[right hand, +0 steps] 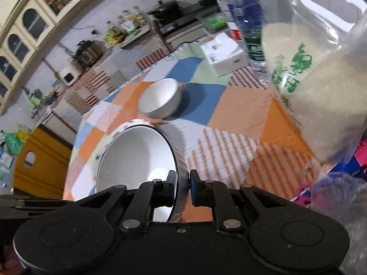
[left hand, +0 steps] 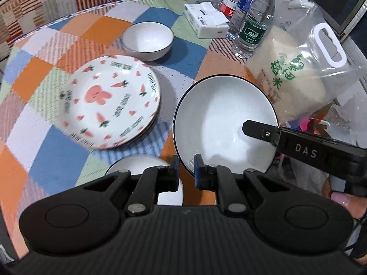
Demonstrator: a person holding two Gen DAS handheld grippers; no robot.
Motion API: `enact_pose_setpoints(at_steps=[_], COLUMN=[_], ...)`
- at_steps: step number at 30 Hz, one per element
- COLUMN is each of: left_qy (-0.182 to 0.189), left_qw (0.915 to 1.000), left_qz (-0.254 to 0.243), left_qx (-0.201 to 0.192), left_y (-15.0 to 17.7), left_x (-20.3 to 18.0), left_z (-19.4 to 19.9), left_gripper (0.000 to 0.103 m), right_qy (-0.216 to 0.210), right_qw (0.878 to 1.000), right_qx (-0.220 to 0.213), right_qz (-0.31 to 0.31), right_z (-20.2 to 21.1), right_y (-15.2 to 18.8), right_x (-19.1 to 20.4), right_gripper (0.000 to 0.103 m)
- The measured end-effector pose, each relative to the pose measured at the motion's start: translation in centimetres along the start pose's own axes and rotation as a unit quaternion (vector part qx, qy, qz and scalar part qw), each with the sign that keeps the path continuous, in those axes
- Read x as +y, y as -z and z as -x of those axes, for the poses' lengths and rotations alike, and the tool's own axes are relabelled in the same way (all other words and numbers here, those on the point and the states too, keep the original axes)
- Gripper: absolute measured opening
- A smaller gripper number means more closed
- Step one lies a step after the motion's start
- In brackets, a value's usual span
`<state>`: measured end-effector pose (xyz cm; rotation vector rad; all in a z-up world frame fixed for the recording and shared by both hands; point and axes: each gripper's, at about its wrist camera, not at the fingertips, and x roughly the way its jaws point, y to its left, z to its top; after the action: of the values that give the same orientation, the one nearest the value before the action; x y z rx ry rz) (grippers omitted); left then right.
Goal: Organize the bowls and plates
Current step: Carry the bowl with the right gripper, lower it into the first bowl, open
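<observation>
Left wrist view: near rim of a black-rimmed bowl point(left hand: 220, 123) pinched in the left gripper point(left hand: 186, 171), jaws pressed tight on it. Bowl tilted, hollow side toward the camera, seemingly lifted clear of the table point(left hand: 45, 151), though hard to say for sure through the blur. To the left, a stack of carrot-print plates point(left hand: 110, 100) flat on the patchwork cloth. Beyond them, a small white bowl point(left hand: 148, 40) standing alone. Just below the gripper, part of another white dish point(left hand: 137, 167). Along the right edge, a bag of rice point(left hand: 298, 75), water bottles point(left hand: 252, 27) and a tissue pack point(left hand: 204, 18).

Right wrist view: same black-rimmed bowl clamped by its rim in the right gripper point(right hand: 183, 183), jaws closed on the edge. Back in the left wrist view, one of its fingers point(left hand: 254, 130) lying inside the bowl's right side.
</observation>
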<state>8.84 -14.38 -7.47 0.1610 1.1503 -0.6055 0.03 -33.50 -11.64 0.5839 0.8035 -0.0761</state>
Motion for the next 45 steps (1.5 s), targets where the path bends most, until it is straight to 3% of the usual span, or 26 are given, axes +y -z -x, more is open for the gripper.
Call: enact_pose_setpoints(at_steps=[6, 13, 19, 29, 38, 45], left_qy=[-0.011, -0.019, -0.008, -0.032, -0.06, -0.064], left_qw=[0.9998, 0.9996, 0.9979, 0.9929, 0.9916, 0.9889], left_qz=[0.007, 0.022, 0.063, 0.093, 0.077, 0.09], left_qx=[-0.012, 0.002, 0.012, 0.066, 0.084, 0.099], left_y=[2.8, 5.3, 6.8, 7.2, 6.6, 6.3], left_x=[1.4, 3.2, 5.5, 8.1, 8.2, 8.8], left_z=[3.5, 4.3, 2.8, -1.3, -2.7, -3.7], left_gripper=[0.011, 0.011, 0.011, 0.011, 0.012, 0.014], right_qy=[-0.026, -0.04, -0.035, -0.031, -0.007, 0.016], right_qw=[0.999, 0.997, 0.996, 0.991, 0.984, 0.968], right_qx=[0.013, 0.041, 0.06, 0.097, 0.092, 0.073], right_qz=[0.014, 0.042, 0.055, 0.087, 0.154, 0.239], right_z=[1.3, 1.2, -0.2, -4.8, -6.1, -6.3], right_y=[1.9, 3.8, 4.9, 6.2, 6.7, 7.5], right_x=[2.4, 4.6, 5.3, 6.4, 7.7, 9.4], right_gripper=[0.016, 0.017, 0.017, 0.017, 0.016, 0.016])
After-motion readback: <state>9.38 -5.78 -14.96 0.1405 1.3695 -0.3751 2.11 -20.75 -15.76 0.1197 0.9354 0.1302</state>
